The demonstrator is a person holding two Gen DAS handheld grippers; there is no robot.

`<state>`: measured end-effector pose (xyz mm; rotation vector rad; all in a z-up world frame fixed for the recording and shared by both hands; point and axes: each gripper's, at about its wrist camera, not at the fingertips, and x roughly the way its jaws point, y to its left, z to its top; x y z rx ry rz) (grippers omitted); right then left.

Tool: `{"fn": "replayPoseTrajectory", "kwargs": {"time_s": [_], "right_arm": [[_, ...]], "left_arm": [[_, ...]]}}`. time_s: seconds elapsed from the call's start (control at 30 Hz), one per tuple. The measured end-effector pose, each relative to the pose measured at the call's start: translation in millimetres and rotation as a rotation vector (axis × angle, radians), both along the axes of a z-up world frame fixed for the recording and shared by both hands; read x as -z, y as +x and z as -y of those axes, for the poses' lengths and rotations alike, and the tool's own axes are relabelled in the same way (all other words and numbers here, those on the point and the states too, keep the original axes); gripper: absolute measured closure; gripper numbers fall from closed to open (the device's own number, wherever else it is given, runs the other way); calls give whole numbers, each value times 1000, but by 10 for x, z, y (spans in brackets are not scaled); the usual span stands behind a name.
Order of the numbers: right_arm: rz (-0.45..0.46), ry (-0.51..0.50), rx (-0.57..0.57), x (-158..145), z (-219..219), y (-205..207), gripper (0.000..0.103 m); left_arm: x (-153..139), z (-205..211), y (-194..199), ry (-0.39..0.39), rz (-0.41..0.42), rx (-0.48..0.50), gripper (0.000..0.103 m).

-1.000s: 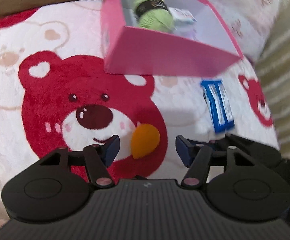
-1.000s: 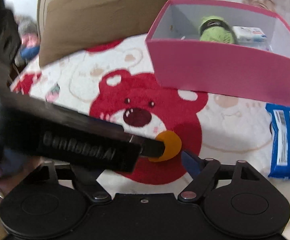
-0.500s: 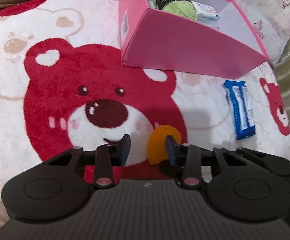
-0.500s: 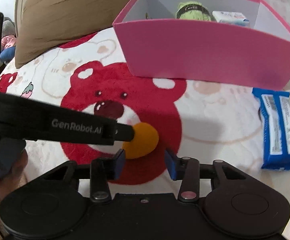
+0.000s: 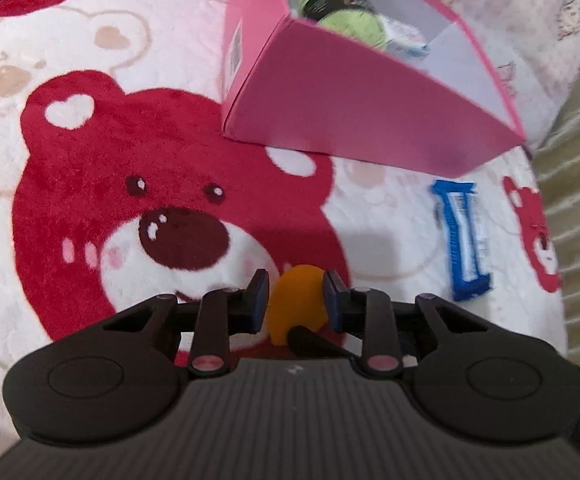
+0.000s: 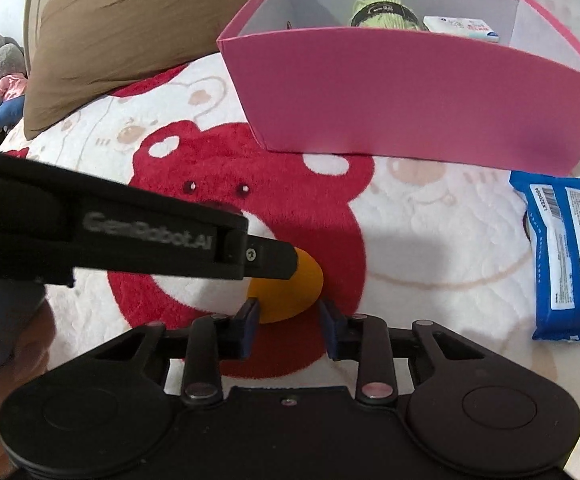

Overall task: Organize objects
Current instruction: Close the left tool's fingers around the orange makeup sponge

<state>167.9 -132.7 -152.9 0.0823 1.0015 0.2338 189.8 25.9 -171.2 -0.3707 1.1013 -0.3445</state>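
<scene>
An orange egg-shaped sponge (image 5: 298, 292) (image 6: 290, 300) lies on the red bear of a plush blanket (image 5: 90, 184). In the left wrist view my left gripper (image 5: 295, 300) has its blue pads pressed on both sides of the sponge, the jaws just closing. The right wrist view shows my right gripper (image 6: 288, 322) closing on the near end of the same sponge, pads at its sides. The left gripper's black finger (image 6: 266, 260) crosses in from the left and covers part of the sponge. A pink box (image 5: 350, 120) (image 6: 410, 100) stands behind.
The box holds a green yarn ball (image 6: 378, 12) and a white pack (image 6: 464, 28). A blue snack packet (image 6: 566, 256) (image 5: 464, 236) lies right of the sponge. A brown pillow (image 6: 122, 20) sits at the back left, striped fabric (image 5: 578, 160) on the right. A hand (image 6: 30, 340) shows at lower left.
Both grippers have sunk toward the blanket and narrowed from wide open to closed around the orange sponge. The sponge stays in the same spot on the bear.
</scene>
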Motion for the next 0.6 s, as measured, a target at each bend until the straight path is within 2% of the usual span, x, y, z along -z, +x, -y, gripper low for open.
{"fn": "replayPoseTrajectory", "kwargs": {"time_s": [0.07,0.1,0.13,0.23,0.33,0.37,0.43,0.6], "right_arm": [[9,-6,23,32,-10,24,59],[17,-20,51,60,-11,36,46],[22,-33,76,79,-10,42,41],[16,5,95,77,68,55,42],[-21,90,105,102,152,59,53],[-22,95,103,107,146,50,54],[-5,76,76,97,97,43,63],[11,58,56,99,23,40,64]], "left_arm": [[82,1,71,-39,-39,-21,75],[75,11,76,-28,-28,-20,75],[63,11,65,-24,-20,-17,75],[65,-38,21,-60,-27,-26,75],[100,-74,21,-82,-49,-44,75],[105,-80,26,-87,-54,-49,75],[108,-88,32,-89,-56,-56,75],[105,-32,-4,-56,-40,-36,75]]}}
